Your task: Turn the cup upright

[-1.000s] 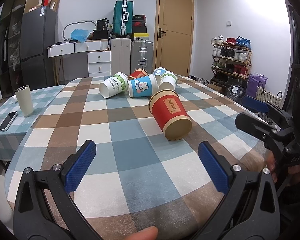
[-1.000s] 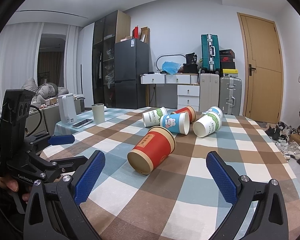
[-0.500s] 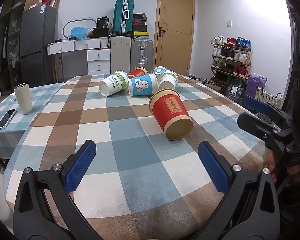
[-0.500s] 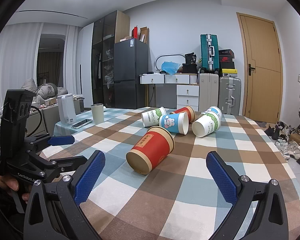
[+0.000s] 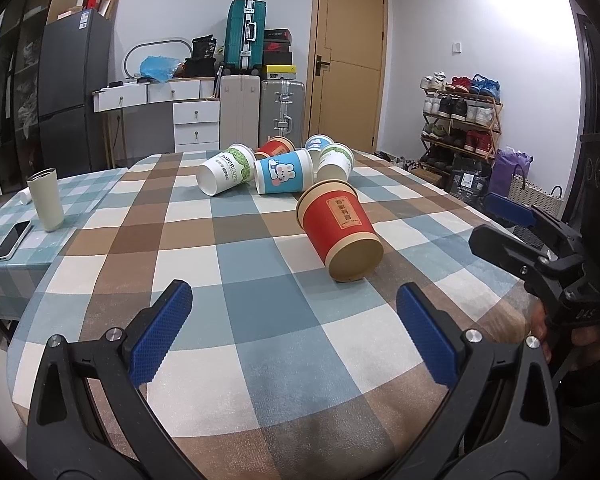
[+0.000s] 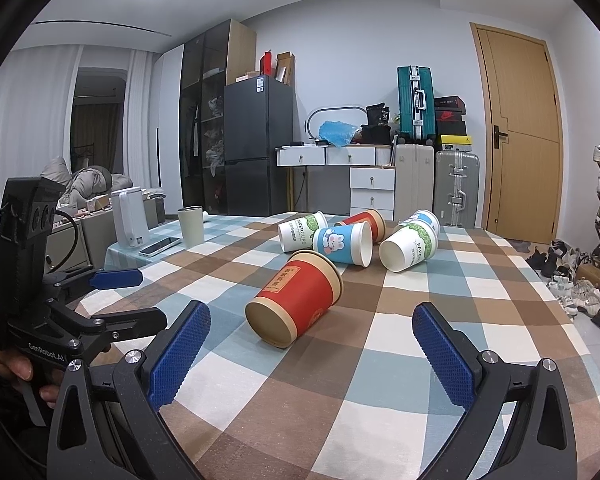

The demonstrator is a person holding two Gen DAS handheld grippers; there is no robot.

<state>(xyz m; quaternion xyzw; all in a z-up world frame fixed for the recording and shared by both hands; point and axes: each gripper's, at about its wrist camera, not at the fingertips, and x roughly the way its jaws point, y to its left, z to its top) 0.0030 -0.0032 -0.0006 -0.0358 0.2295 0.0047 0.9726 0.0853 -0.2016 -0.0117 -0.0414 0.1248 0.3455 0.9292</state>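
1. Left tool (image 5: 294,326) gapes wide, holding nothing; right tool (image 6: 310,346) equally wide and empty, both over the checked desk (image 6: 400,360)
2. The red cup (image 6: 296,298) lies on its side just ahead of both tools, base toward them; its gold label's characters are too small to read
3. Beyond it, a white cup (image 5: 226,170) reads "PAPERCUPS"
4. "GenRobot.AI" marks the left tool's body; the red cup's mouth faces away, hidden
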